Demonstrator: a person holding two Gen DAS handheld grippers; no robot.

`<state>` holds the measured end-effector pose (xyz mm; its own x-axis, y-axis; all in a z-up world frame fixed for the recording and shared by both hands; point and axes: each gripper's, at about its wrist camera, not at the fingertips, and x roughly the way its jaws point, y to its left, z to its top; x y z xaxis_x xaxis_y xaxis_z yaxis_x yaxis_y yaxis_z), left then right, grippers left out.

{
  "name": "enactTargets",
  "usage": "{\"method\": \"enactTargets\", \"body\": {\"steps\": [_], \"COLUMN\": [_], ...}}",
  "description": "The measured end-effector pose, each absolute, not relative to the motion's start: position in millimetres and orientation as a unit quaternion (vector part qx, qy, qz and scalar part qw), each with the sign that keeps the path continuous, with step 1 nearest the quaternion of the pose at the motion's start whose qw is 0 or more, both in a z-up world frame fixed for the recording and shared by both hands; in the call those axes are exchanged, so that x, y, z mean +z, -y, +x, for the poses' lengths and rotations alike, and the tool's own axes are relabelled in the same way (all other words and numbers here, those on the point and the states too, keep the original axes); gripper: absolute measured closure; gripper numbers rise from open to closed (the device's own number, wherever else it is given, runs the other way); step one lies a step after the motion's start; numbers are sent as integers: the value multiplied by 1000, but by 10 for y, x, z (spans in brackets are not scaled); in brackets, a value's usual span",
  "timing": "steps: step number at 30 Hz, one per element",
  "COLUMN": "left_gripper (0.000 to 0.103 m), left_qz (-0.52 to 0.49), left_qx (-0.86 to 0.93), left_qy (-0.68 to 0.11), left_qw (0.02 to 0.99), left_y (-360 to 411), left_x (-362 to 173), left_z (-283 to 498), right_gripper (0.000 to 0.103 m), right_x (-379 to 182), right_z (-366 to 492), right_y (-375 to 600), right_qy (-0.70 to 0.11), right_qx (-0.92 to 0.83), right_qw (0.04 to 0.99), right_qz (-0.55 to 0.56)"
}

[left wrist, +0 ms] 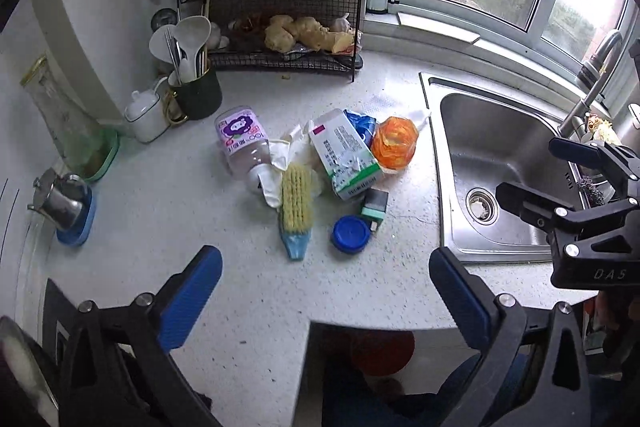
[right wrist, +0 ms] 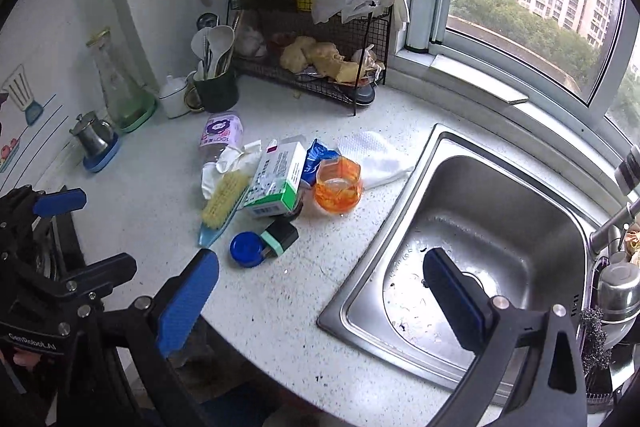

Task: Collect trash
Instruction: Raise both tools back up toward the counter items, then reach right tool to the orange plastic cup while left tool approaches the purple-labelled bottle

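Mid-frame on the counter (left wrist: 168, 211) lies the trash pile: a bottle (left wrist: 242, 143), a tissue (left wrist: 280, 163), a brush (left wrist: 297, 205), a carton (left wrist: 347, 155), an orange cup (left wrist: 394, 143), a blue lid (left wrist: 351, 233) and a small box (left wrist: 375, 205), most of them touching. The left gripper (left wrist: 324, 291) hovers at the bottom of its frame with jaws spread wide, empty, near the counter's edge. The right gripper (right wrist: 320, 291) is likewise spread and empty, one finger over the counter, the other over the sink (right wrist: 520, 195) at lower right.

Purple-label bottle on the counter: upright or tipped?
Tipped. The purple-label bottle lies on its side on the counter, neck toward the crumpled white paper beside the brush.
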<state>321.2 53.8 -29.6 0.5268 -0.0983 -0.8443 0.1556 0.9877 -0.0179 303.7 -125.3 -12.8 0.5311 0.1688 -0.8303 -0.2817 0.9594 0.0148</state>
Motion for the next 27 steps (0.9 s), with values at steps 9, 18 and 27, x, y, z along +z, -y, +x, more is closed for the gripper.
{"method": "enactTargets", "body": {"steps": [9, 18, 27], "left_gripper": [0, 0, 0], "left_qz": [11, 2, 7], "left_qx": [-98, -97, -91], "left_qy": [-496, -532, -564], "left_qw": [863, 841, 821], "left_y": [-914, -1268, -1397], "left_x": [-454, -756, -1072], "left_z": [4038, 4651, 4810], "right_gripper": [1, 1, 1], "right_x": [-408, -872, -1221], "right_z": [3667, 4211, 4545], "right_y": [1170, 1150, 1097], "right_qy": [-517, -581, -616], "right_qx": [74, 44, 33], "right_qw": [851, 812, 786], "right_qz": [-52, -24, -36]}}
